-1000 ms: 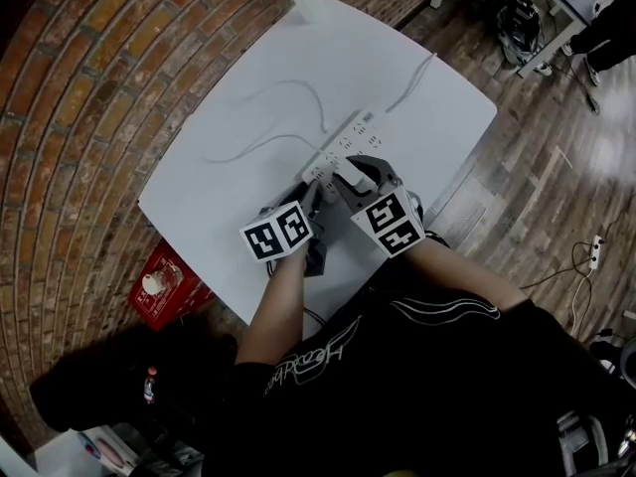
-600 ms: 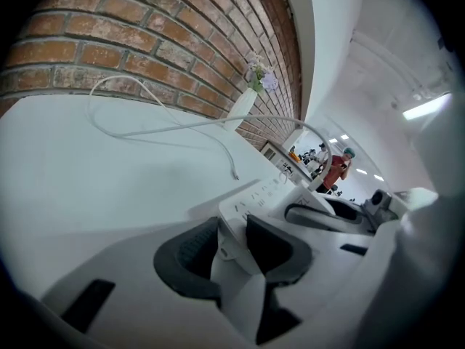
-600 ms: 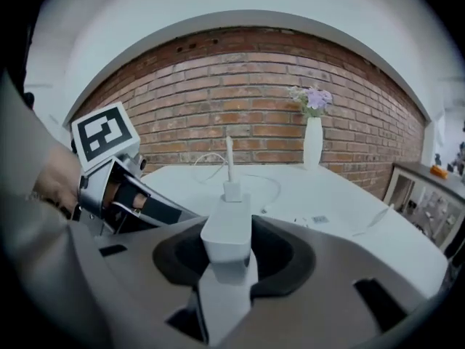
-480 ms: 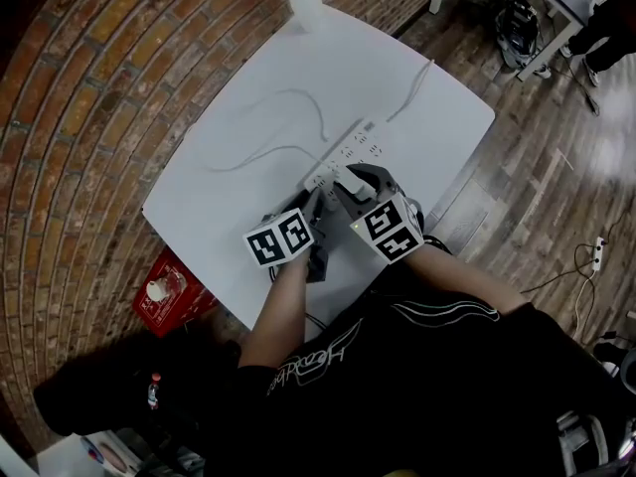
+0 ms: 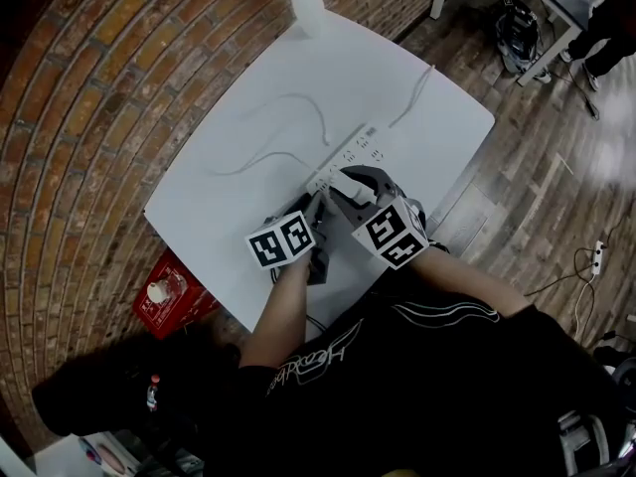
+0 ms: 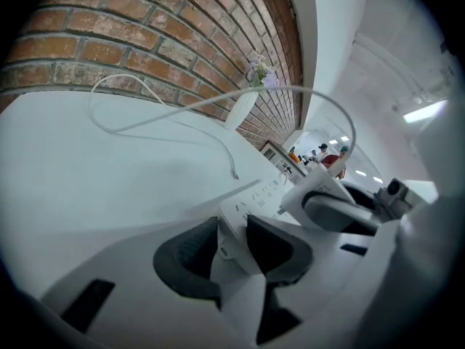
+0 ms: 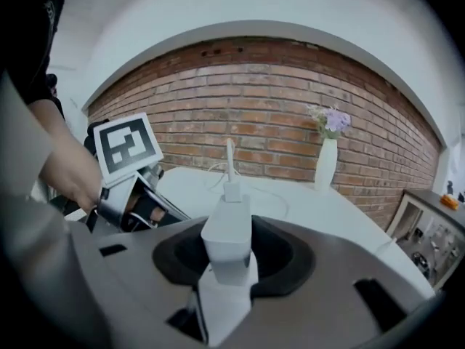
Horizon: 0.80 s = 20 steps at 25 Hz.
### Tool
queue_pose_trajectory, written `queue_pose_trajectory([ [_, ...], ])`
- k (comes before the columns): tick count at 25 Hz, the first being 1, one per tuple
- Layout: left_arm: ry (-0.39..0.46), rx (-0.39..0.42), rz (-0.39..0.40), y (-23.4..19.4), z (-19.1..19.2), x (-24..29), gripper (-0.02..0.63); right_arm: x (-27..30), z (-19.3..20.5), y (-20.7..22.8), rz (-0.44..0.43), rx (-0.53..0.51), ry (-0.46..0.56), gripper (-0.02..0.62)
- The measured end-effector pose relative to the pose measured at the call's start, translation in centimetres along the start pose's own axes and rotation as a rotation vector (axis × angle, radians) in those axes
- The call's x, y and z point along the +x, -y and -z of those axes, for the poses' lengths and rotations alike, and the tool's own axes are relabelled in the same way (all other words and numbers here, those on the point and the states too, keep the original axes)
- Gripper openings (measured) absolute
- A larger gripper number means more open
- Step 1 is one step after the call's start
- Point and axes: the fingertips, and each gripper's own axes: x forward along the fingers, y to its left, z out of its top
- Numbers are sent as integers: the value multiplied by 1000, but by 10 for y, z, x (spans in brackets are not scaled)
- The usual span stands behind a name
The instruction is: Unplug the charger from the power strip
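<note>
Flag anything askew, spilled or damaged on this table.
Nothing stands out: the vase stands upright, the cable loops loosely on the table, the left gripper clamps the end of the power strip, and the right gripper holds the charger.

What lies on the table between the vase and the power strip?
A white charging cable; the table is otherwise bare there. Head view shows it.

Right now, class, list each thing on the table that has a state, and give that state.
Power strip: flat on table, end clamped in left tongs.
Charger: gripped in right tongs, seemingly lifted clear of sockets.
Charger cable: attached to charger.
Vase: upright, holding flowers.
</note>
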Motion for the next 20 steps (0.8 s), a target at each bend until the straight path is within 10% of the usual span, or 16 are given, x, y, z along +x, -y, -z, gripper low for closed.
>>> queue_pose_trajectory([
  [10, -9, -124, 47, 1, 8, -12, 104, -21, 6, 17, -186, 407, -5, 123],
  [20, 130, -104, 200, 69, -16, -88, 20, -84, -39, 21, -378, 581, 116, 123],
])
